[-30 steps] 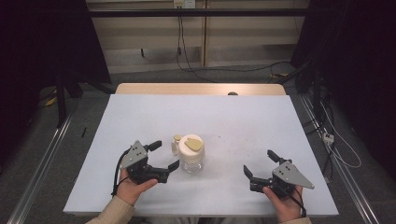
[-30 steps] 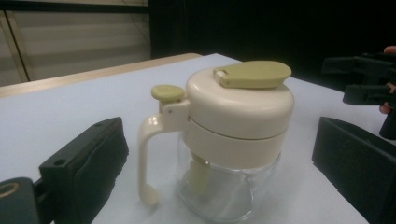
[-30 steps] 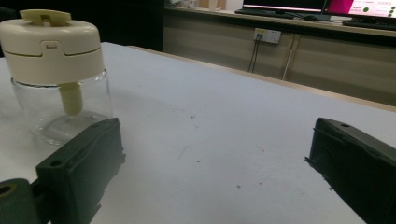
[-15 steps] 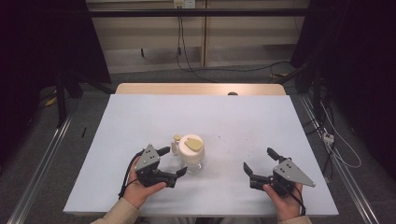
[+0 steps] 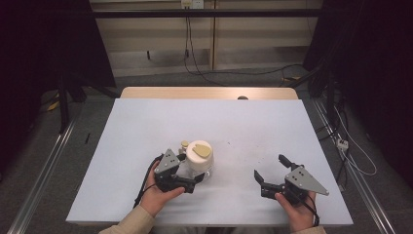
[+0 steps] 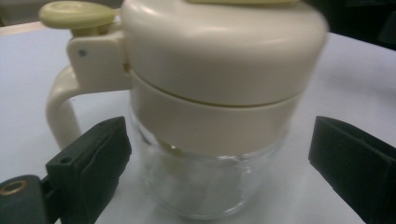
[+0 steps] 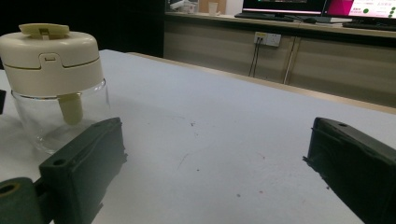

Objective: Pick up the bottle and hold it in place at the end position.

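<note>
- Between the jaws of the left gripper [image 5: 187, 176] stood the glass jar [image 6: 210, 182], upright on the desk [image 5: 243, 126], with its cream lid [image 6: 224, 51] in place on top.
- In the left gripper view, both jaws were wide apart, one on each side of the clear glass body. The one on the handle side seemed very near to the glass, the other stood clearly apart from it, so I judged that nothing was gripped yet.
- The cream handle [image 6: 60, 112] and the small yellowish knob [image 6: 77, 14] above its hinge were beyond that nearer jaw, on the far side of it, not between the jaws.
- The right gripper [image 5: 272, 173] was held low over the desk, well apart from the jar. Its jaws were open and empty, and they pointed toward the jar, which showed beyond one jaw in the right gripper view.
- As far as one could judge, the approach was done: the left gripper was placed around the jar at the height of the glass.
- What was left, I think, was to close the left jaws on the glass. Any work on the lid was not begun, because the lid sat fully on the jar and no jaw touched it.
</note>
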Available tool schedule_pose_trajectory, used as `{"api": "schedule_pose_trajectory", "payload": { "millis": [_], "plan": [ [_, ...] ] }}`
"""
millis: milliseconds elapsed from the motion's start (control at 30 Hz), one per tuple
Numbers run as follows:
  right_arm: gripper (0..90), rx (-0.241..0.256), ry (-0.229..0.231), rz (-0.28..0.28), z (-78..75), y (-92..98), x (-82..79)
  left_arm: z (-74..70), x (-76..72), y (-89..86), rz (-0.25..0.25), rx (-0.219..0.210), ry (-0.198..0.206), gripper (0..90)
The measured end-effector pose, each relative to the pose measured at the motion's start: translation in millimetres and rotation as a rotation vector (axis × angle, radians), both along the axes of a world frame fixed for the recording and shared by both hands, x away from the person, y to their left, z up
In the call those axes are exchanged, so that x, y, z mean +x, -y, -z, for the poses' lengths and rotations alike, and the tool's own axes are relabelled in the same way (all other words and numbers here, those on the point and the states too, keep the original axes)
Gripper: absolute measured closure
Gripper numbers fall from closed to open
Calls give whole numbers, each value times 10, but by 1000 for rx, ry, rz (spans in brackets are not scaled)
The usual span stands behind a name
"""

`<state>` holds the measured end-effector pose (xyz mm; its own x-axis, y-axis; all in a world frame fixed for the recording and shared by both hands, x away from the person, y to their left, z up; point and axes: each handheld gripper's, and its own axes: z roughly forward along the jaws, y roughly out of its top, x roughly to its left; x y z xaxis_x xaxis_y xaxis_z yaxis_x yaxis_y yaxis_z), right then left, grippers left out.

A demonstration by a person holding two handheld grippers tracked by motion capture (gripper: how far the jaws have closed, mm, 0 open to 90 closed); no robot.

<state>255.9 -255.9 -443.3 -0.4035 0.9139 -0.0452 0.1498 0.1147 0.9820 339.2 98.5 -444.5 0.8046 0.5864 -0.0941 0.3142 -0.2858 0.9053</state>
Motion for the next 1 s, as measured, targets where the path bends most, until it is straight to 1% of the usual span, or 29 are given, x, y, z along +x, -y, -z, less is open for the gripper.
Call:
{"api": "schedule_pose_trajectory", "payload": {
  "millis": [33, 133, 233, 333, 433, 500, 533, 600, 667, 767, 833, 867, 900, 1000],
  "plan": [
    [30, -5, -1, 1, 1, 2, -1, 1, 8, 3, -2, -4, -5, 48],
    [30, -1, -3, 5, 8, 12, -3, -1, 32, 17, -13, -9, 12, 48],
    [30, 0, -2, 9, 7, 17, 2, 10, 41, 41, -15, -10, 9, 48],
    [30, -5, -11, 2, 13, 7, 16, 23, 64, 44, -17, 1, 17, 40],
    [31, -2, -7, 1, 9, -5, 23, 32, 61, 64, -18, -8, 14, 31],
    [31, 0, -7, 3, 9, -5, 28, 42, 59, 87, -18, -3, 23, 43],
    [31, 3, -7, 2, 10, -4, 30, 50, 56, 102, -18, -8, 24, 46],
    [31, 4, -9, 2, 14, -4, 36, 61, 65, 114, -17, 0, 32, 49],
    [31, 4, -12, 1, 16, -5, 37, 69, 68, 126, -16, -4, 22, 46],
    [31, 4, -15, 0, 13, -3, 41, 76, 63, 142, -18, 6, 31, 49],
    [31, 8, -16, 4, 12, 2, 46, 91, 76, 156, -20, 5, 29, 49],
    [31, 11, -15, 5, 10, 6, 48, 103, 82, 171, -23, 0, 21, 46],
    [31, 14, -13, 8, 9, 9, 52, 108, 88, 183, -23, 10, 19, 43],
    [31, 15, -20, 6, 12, 8, 61, 105, 85, 195, -29, 17, 30, 41]
  ]
}}
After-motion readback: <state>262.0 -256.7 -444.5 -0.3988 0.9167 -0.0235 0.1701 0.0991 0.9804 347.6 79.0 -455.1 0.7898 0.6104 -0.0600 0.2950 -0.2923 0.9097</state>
